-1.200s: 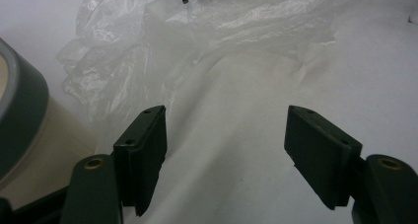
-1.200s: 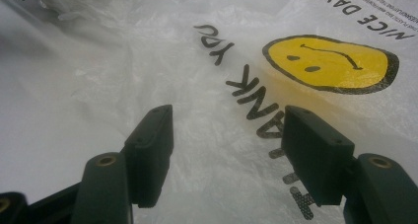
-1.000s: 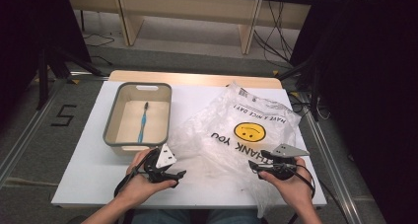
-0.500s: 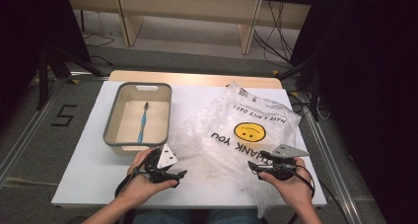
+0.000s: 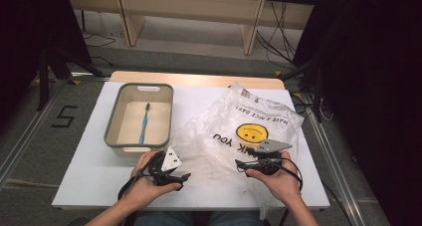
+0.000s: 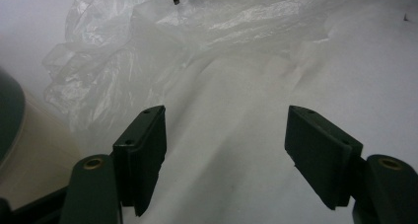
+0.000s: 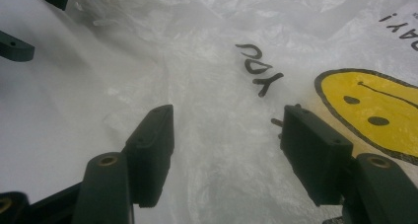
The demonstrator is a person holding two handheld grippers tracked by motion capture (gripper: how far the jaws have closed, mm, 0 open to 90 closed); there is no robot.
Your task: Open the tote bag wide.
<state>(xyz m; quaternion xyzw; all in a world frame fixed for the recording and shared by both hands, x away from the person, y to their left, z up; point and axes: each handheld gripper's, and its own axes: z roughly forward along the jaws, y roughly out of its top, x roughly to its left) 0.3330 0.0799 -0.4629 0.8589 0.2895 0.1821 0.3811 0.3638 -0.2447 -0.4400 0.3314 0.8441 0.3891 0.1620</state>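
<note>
Lying crumpled across the right half of the table (image 5: 89, 176), the bag (image 5: 234, 121) (clear plastic, yellow smiley, black lettering) spreads from the far edge to the near one. The left gripper (image 5: 171, 173) sits at the bag's near left edge, just in front of the tray (image 5: 112, 136), jaws spread wide with nothing between them. The right gripper (image 5: 249, 162) rests over the bag near the smiley, jaws likewise apart and empty. A blue toothbrush (image 5: 144, 124) lies inside the tray.

Crinkled glossy clear plastic bag (image 5: 239, 136) on smooth matt white table (image 5: 89, 176).
</note>
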